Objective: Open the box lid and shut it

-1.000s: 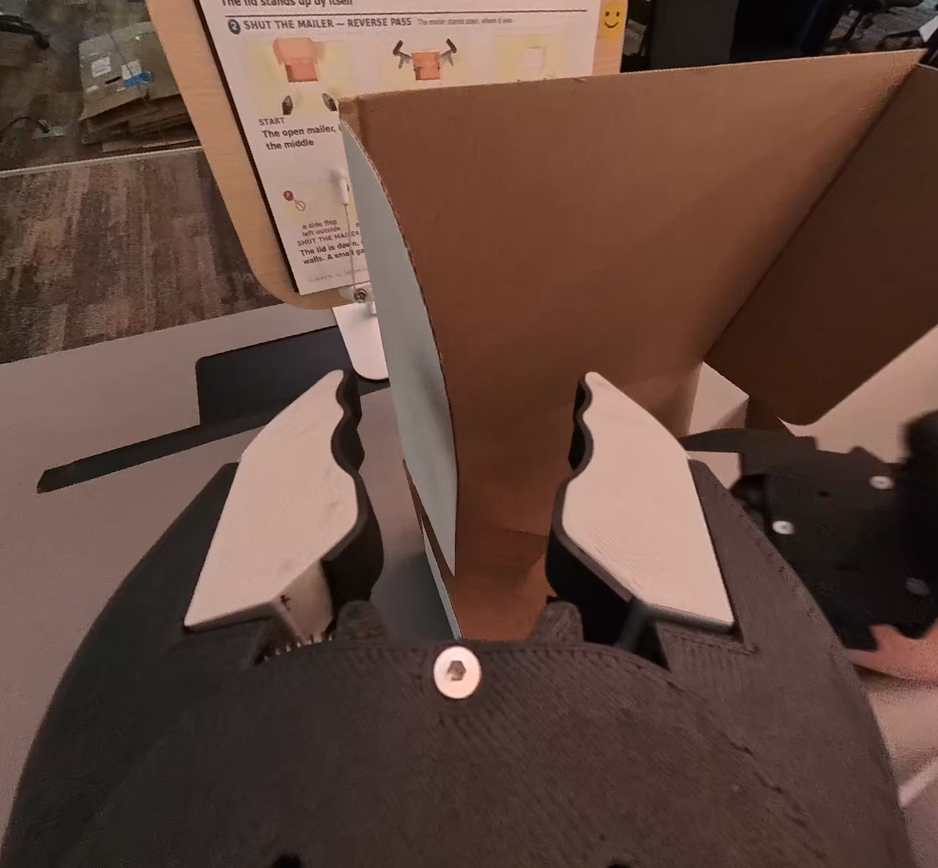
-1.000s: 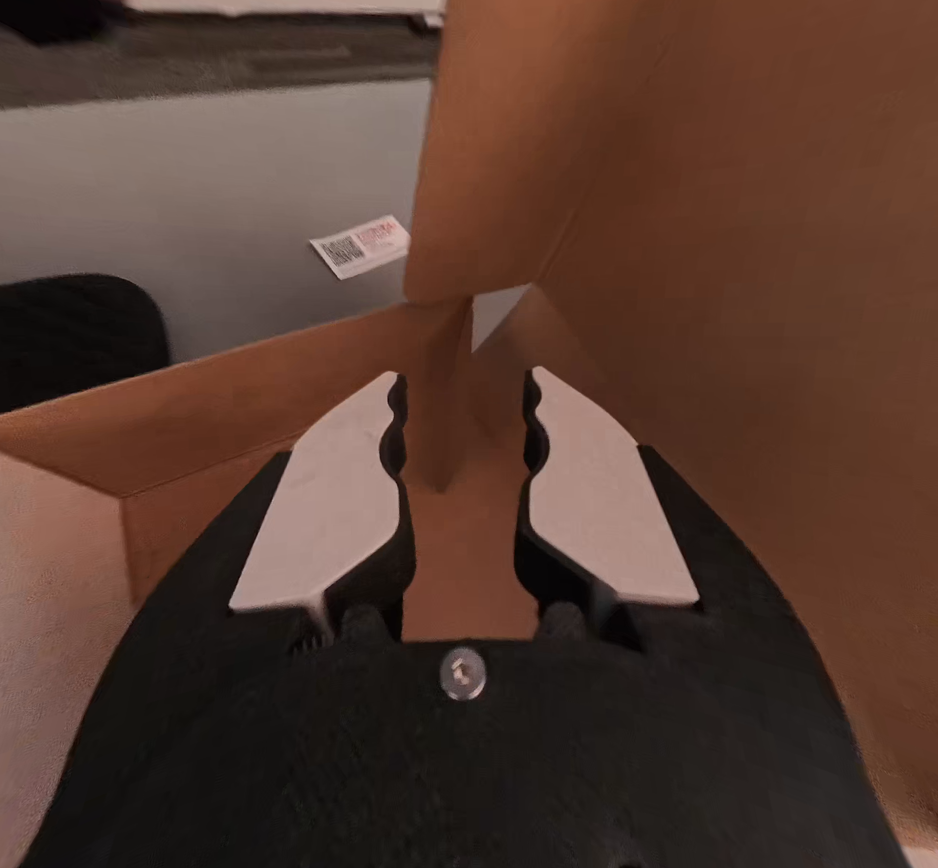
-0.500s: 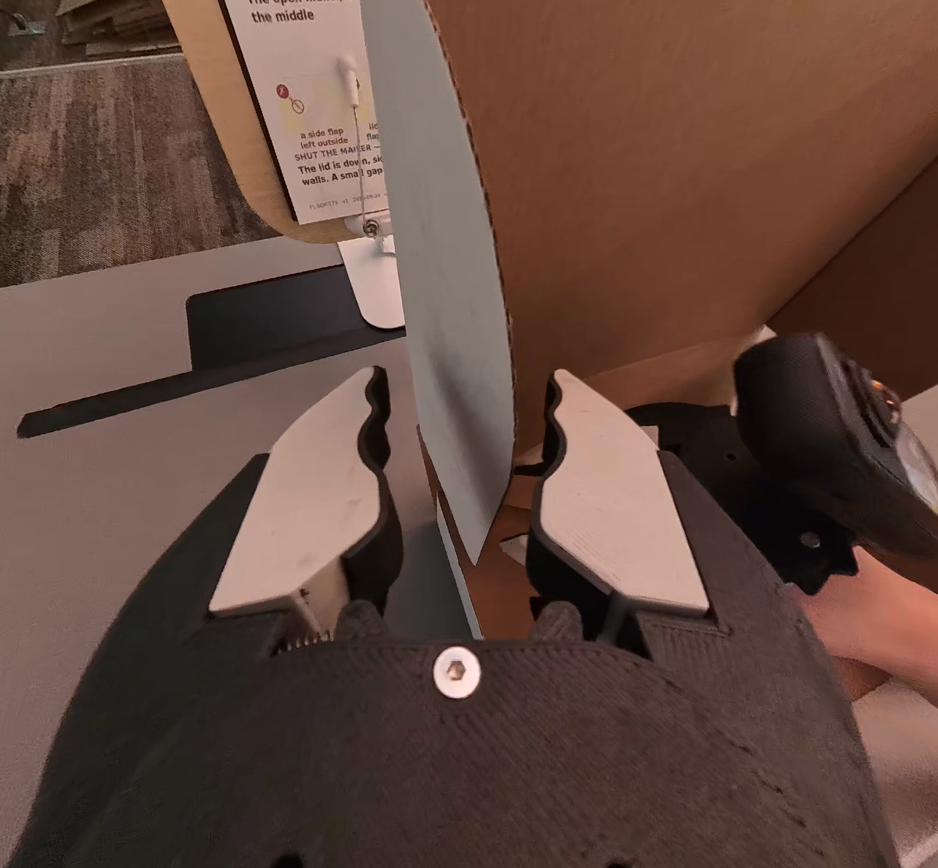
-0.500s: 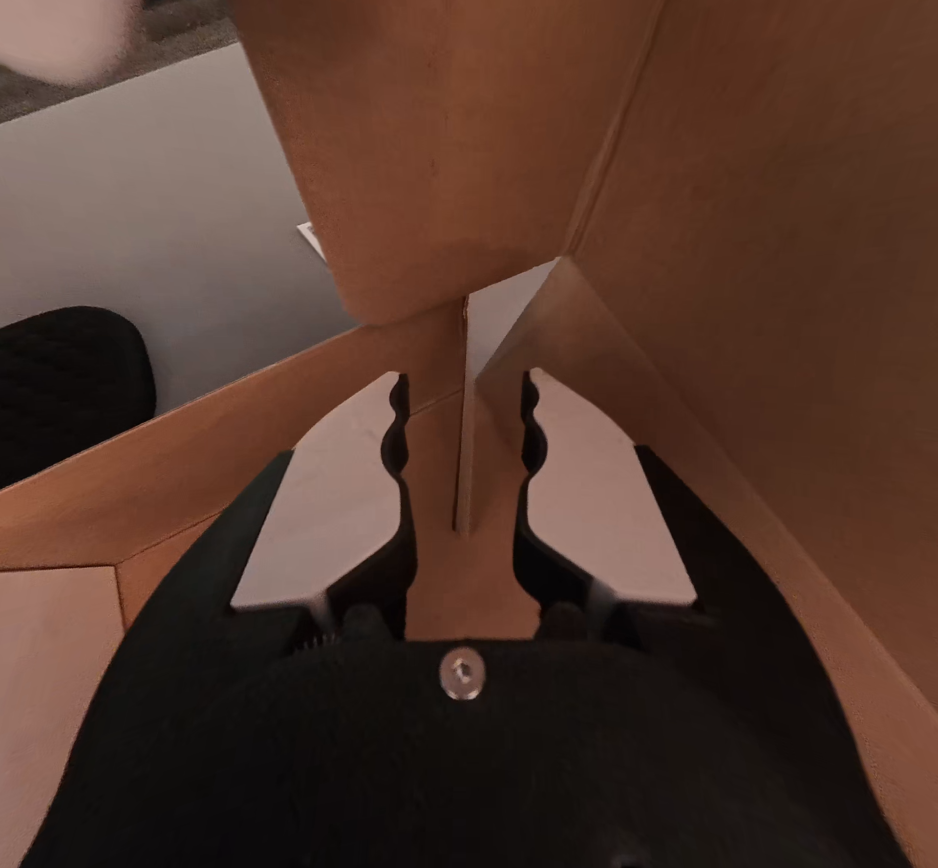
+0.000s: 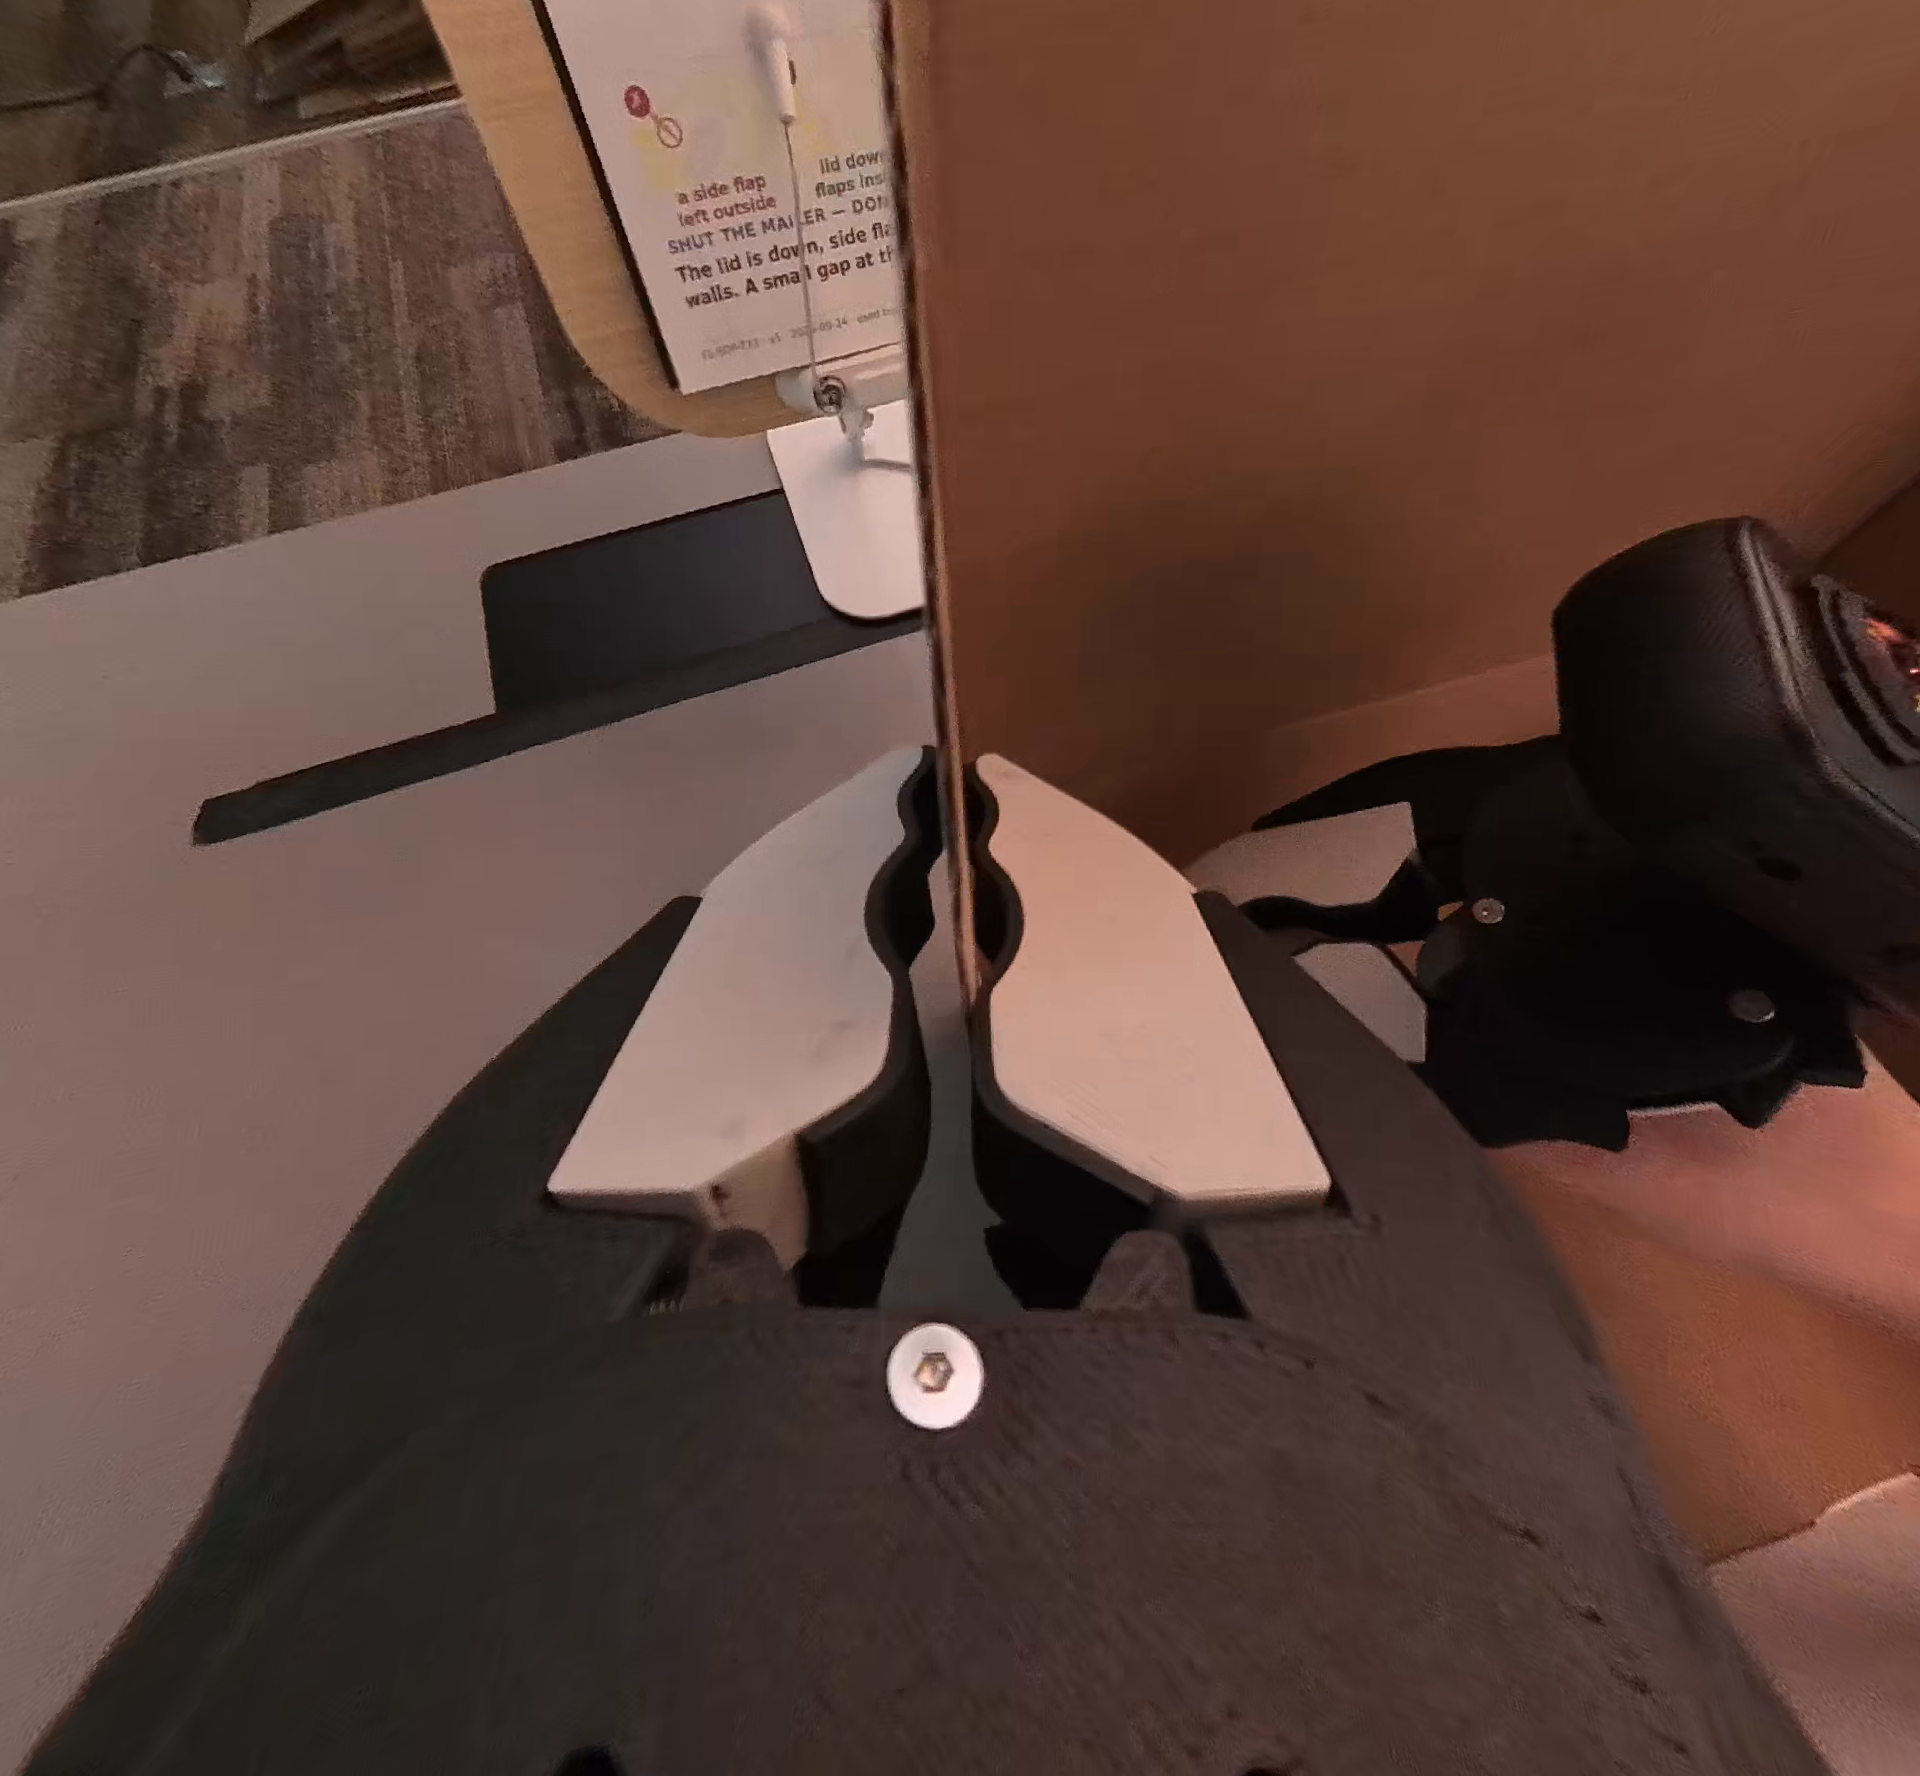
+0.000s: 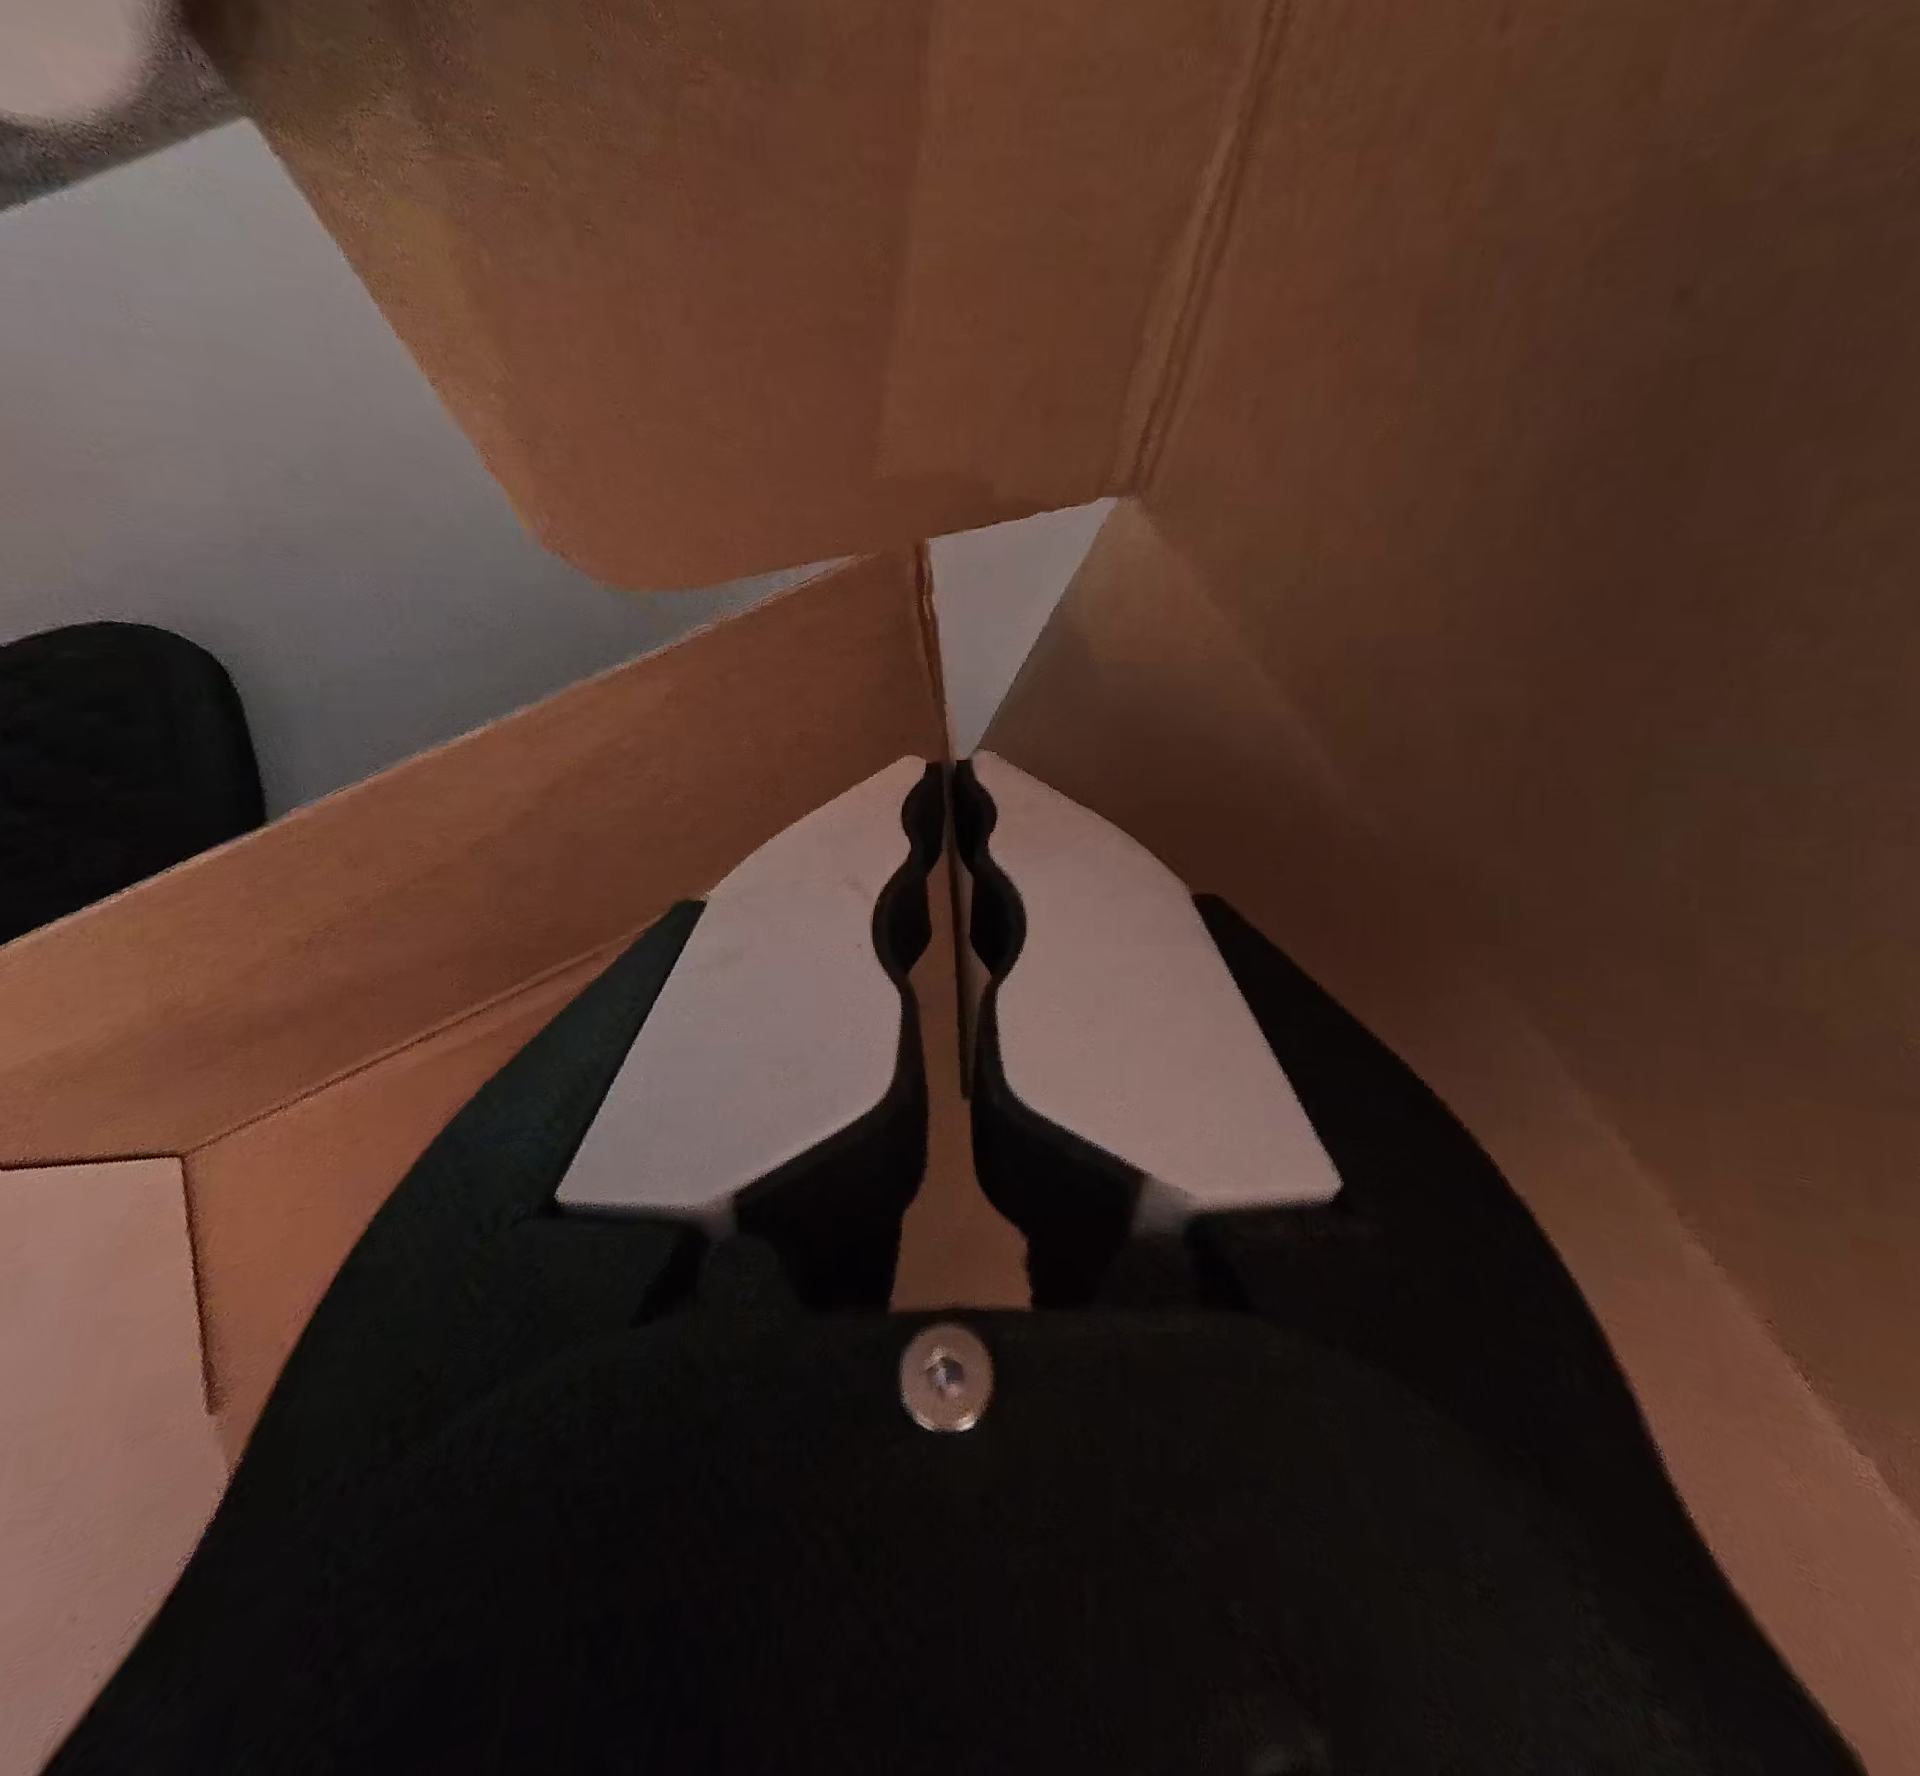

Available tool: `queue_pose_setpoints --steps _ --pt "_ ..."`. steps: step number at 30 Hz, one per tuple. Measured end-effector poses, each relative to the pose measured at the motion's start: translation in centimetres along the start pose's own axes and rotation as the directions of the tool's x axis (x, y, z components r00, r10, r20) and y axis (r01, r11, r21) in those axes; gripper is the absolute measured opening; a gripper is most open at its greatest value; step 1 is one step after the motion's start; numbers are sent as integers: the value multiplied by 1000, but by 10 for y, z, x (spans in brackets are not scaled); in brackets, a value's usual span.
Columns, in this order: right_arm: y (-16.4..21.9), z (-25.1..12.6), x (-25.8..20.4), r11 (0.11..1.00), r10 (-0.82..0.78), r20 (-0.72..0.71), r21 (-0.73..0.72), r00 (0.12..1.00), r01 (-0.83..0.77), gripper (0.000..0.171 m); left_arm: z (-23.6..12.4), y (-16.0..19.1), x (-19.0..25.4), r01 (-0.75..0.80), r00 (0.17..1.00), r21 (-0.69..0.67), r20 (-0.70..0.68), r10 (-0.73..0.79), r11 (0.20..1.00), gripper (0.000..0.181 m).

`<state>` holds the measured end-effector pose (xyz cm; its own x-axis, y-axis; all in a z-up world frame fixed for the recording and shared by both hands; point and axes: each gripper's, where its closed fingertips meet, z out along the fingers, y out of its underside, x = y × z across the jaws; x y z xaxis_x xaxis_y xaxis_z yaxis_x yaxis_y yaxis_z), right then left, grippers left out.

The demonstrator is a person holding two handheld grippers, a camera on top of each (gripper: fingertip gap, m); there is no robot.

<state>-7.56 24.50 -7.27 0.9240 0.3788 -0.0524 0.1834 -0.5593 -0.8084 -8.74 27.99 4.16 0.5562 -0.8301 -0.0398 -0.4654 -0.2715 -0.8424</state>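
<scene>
— Clamping what, the left gripper [image 5: 954, 791]?
— Its jaws are pinching the side flap [image 5: 1351, 292] rising at centre frame.
— And the right gripper [image 6: 948, 781]?
— Its jaws are gripping the box wall's [image 6: 520, 853] thin edge, mid-frame.

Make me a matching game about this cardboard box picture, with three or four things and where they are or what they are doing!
Things:
1. left gripper
2. right gripper
3. instruction sheet
4. grey table

States:
A. stands on a white foot behind the box
B. shut on the left side flap, seen edge-on
C. lies bare under everything
D. shut on the thin flap edge inside the box

Pairs: 1-B, 2-D, 3-A, 4-C
</scene>
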Motion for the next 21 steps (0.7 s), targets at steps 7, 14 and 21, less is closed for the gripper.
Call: queue_pose_setpoints --steps 7,14,21 --pt "2 1 14 998 -65 -88 -13 994 64 2 -18 7 5 58 998 -68 -19 -60 996 2" --pt "0 2 19 988 -156 -128 -29 979 154 3 -28 14 11 80 997 -154 -4 -81 985 2" --pt "0 2 20 983 -182 -143 -24 973 181 4 -31 20 15 102 995 -174 12 -102 979 2"
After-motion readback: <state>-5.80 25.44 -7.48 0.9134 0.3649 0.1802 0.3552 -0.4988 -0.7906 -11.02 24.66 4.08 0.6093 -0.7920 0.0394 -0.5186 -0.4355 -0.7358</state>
